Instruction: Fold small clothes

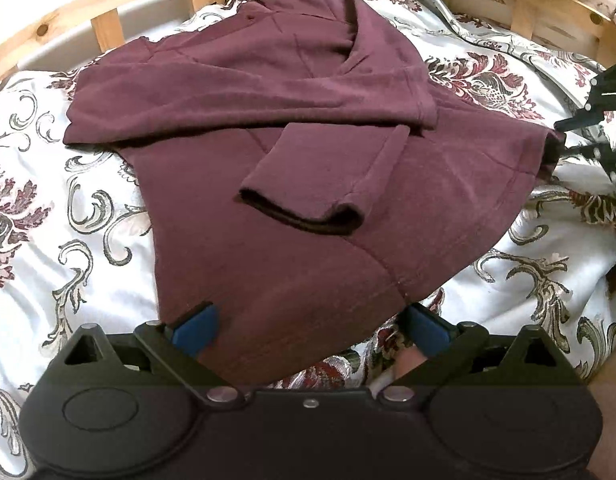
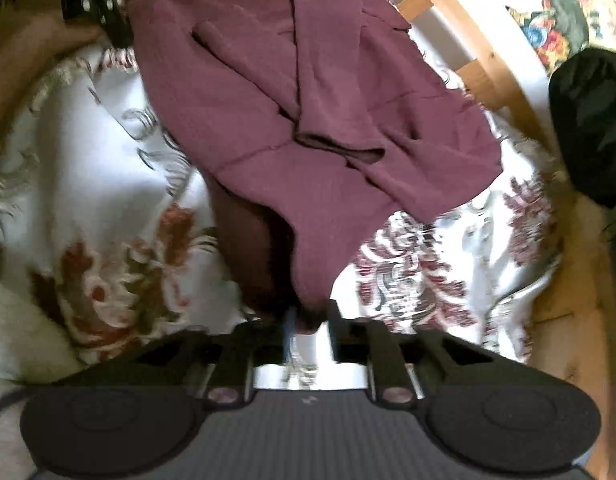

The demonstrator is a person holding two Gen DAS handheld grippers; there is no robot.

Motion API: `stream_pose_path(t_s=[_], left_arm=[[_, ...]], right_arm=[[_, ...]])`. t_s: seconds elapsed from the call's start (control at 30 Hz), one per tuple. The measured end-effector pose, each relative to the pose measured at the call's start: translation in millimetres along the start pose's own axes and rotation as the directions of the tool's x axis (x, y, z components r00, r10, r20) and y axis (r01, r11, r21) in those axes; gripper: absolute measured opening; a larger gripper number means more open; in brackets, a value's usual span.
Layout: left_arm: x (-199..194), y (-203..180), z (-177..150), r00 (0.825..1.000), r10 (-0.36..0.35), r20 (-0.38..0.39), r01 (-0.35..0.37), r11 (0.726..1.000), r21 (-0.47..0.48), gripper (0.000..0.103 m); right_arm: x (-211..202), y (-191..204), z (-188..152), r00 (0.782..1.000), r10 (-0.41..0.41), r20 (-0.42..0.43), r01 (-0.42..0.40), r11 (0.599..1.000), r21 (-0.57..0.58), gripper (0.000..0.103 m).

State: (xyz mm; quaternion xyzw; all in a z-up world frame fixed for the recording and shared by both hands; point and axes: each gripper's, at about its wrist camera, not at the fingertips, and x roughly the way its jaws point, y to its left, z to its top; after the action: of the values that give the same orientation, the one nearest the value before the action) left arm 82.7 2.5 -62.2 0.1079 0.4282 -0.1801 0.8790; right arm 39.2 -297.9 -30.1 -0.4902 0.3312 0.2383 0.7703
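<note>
Left claw [image 1: 308, 328] spread wide astride the near hem of a maroon garment [image 1: 291, 128] lying on the floral bedspread [image 1: 67, 220], long axis running away toward the wooden headboard [image 1: 119, 12]. Right claw [image 2: 310, 320] pinching a hem corner.

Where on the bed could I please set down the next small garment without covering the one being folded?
Bare floral bedspread lies between the maroon knit top and the wooden slatted bed rail; another patch borders the top's far hem. The middle is crowded: top, left gripper, right gripper.
</note>
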Motion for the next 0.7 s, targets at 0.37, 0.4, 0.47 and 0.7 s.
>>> stream_pose_path(t_s=[0.37,0.4,0.47,0.7], left_arm=[[2,3,1,1.000,-0.010,-0.010,0.010,1.000,-0.007,0.101],[1,3,0,1.000,-0.008,-0.007,0.008,1.000,-0.008,0.101],[2,2,-1,1.000,-0.002,-0.001,0.002,1.000,-0.006,0.101],[5,-4,2,1.000,0.017,-0.005,-0.017,1.000,0.019,0.102]], right_arm=[[39,21,1,0.996,-0.086,0.010,0.086,0.982,-0.166,0.074],[41,21,2,0.996,-0.086,0.016,0.087,0.981,-0.171,0.073],[42,20,2,0.997,-0.070,0.030,0.074,0.983,-0.170,0.055],[13,-15,13,0.989,-0.048,0.143,0.039,0.997,0.066,0.013]])
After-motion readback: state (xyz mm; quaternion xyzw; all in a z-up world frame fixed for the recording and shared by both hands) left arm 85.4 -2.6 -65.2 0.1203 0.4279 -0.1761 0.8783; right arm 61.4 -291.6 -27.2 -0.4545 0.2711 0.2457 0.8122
